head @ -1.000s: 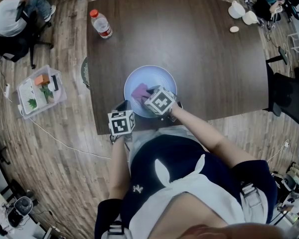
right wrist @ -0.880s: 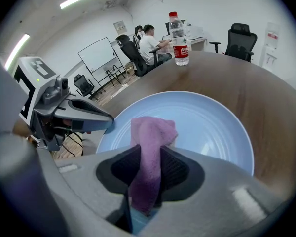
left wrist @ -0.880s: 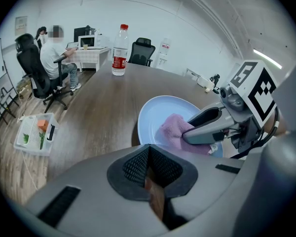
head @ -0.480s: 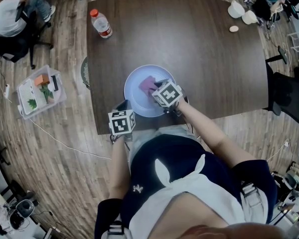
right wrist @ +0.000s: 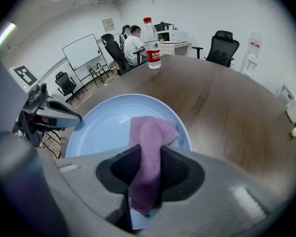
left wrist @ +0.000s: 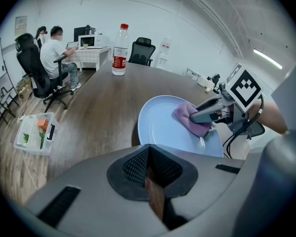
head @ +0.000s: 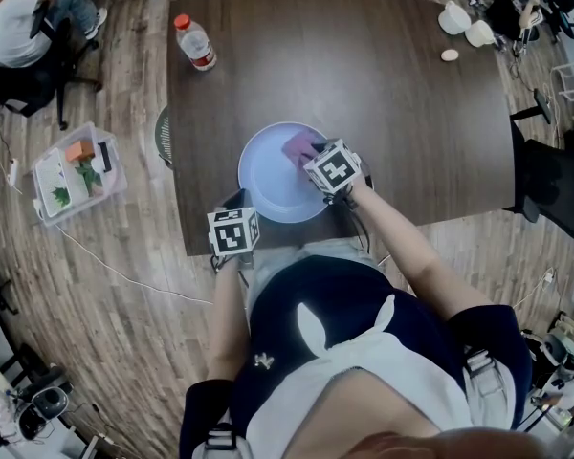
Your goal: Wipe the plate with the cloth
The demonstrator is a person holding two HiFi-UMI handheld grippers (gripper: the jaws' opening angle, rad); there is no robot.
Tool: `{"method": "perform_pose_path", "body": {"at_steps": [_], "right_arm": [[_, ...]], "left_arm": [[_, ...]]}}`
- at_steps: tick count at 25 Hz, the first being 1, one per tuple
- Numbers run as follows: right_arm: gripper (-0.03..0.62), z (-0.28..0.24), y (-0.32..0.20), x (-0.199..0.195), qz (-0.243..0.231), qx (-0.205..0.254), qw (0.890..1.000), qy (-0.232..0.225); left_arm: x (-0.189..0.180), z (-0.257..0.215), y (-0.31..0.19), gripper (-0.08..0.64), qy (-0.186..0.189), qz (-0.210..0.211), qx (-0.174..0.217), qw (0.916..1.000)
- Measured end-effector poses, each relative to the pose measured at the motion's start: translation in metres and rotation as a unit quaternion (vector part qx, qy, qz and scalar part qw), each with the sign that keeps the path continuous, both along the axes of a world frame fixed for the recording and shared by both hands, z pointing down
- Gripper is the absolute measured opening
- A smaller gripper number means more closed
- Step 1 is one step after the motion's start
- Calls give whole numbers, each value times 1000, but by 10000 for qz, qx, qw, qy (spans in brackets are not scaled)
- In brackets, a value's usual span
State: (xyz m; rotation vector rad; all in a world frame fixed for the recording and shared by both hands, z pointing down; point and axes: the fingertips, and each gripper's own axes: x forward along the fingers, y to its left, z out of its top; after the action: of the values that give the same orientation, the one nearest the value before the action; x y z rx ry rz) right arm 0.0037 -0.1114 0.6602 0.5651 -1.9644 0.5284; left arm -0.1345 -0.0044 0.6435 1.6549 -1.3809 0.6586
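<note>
Plate [head: 266,178] lies mid-frame on the bench [head: 392,84]. My right gripper [head: 314,159] jaws clench the purple cloth [head: 299,144] onto its upper-right rim for wiping. My left gripper [head: 236,208] jaws are closed, empty.

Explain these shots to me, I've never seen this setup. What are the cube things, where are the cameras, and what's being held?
There is no robot here. A person holds a tool in each hand, and each tool ends in a two-jaw claw. The cube with square markers on each is just part of the tool.

The overhead picture comes from a camera on the person's head, looking steeply down. The other two come from cameras riding on the tools, each looking along its own jaws.

On the brown table sit a pale blue plate and, at the far left corner, a water bottle.

The right claw is shut on a purple cloth, which rests on the plate. The left claw looks shut with nothing in it, and sits by the plate's near rim.
</note>
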Motion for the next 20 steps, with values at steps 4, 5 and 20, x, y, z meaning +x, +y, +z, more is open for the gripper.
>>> {"method": "perform_pose_path", "body": {"at_steps": [4,5,20], "right_arm": [[121,-1,-1,3,-33,-73,10000,2],[121,-1,-1,3,-54,-76,10000,25],[121,-2,4,9,110,-99,9998,139]], "left_arm": [[2,-1,-1,3,-22,-12,-24,10000],[2,-1,-1,3,-17,-14,-22,10000],[2,-2,-2,3,-41,-89,-47,9999]]}}
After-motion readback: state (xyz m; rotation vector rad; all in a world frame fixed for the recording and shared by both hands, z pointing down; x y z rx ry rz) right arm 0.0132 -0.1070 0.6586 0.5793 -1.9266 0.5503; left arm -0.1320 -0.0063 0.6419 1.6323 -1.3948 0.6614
